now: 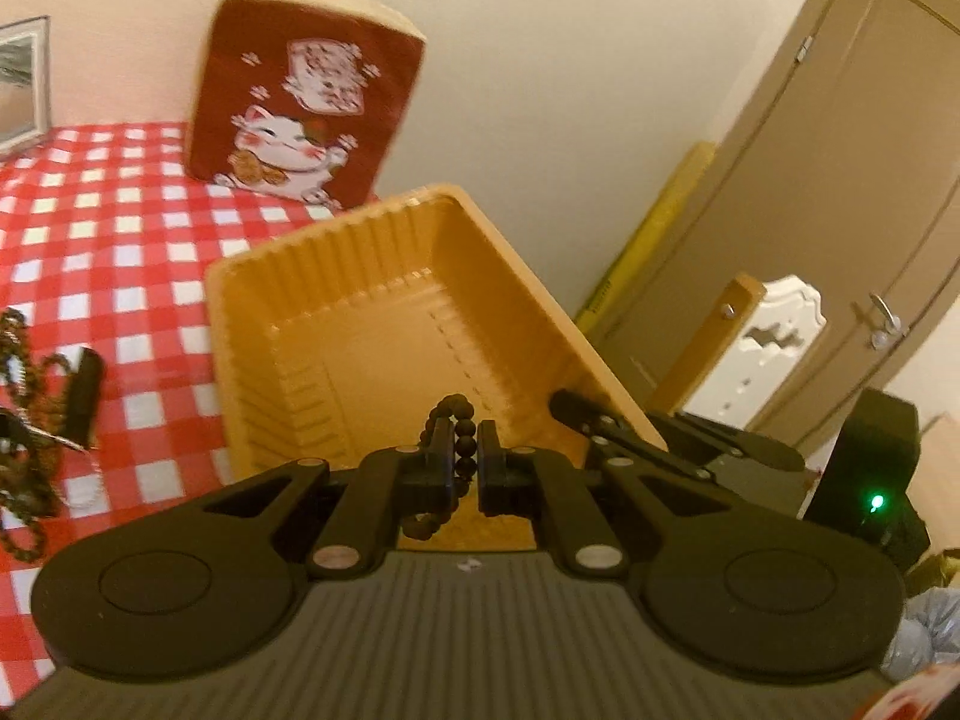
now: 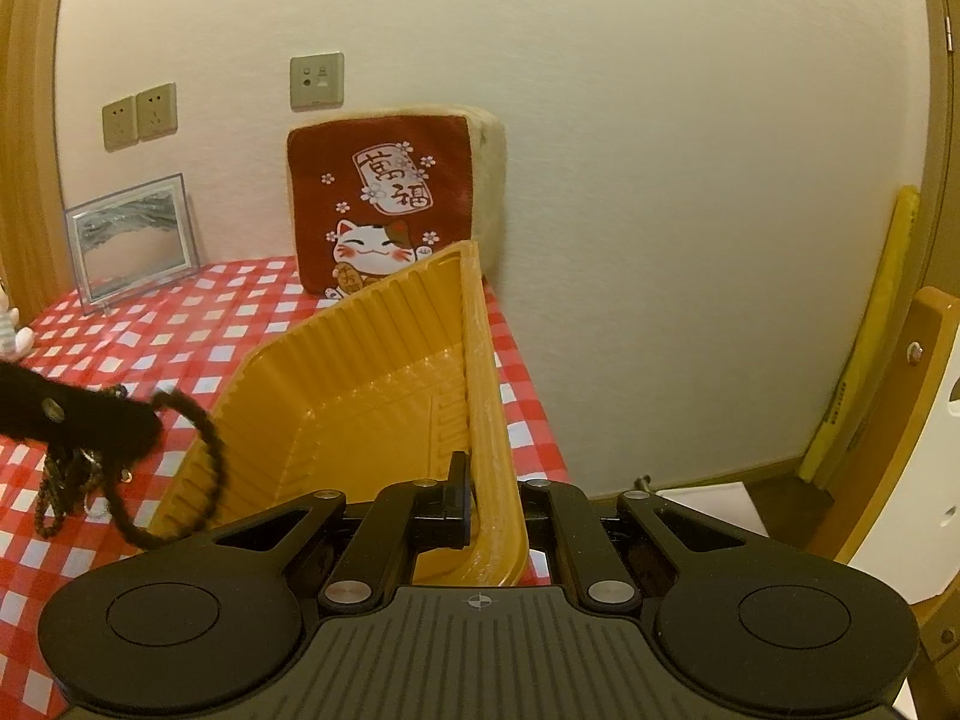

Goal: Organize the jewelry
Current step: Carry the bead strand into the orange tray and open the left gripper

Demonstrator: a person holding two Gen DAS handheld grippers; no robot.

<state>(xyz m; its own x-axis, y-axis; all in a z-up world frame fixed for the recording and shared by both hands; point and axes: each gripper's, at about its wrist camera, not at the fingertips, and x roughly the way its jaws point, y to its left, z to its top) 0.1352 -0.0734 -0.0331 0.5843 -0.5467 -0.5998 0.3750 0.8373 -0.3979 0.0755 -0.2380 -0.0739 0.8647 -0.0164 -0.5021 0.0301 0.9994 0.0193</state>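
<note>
My left gripper (image 1: pixel 467 461) is shut on a dark bead bracelet (image 1: pixel 451 408) and holds it over the near end of the yellow ribbed plastic tray (image 1: pixel 336 276). My right gripper (image 2: pixel 480 495) is shut on that tray's right rim (image 2: pixel 486 396) and tilts the tray up off the table. In the right wrist view the left gripper (image 2: pixel 72 414) shows at the left, with the dark bracelet loop (image 2: pixel 207 438) hanging by the tray's left wall. In the left wrist view the right gripper's fingers (image 1: pixel 600 420) clamp the tray's near right corner.
A pile of bead strings and chains (image 1: pixel 24 420) lies on the red checked tablecloth (image 1: pixel 120 240) at the left. A red lucky-cat cushion (image 2: pixel 384 204) leans on the wall behind the tray. A framed picture (image 2: pixel 135 237) stands at the back left. The table edge runs right of the tray.
</note>
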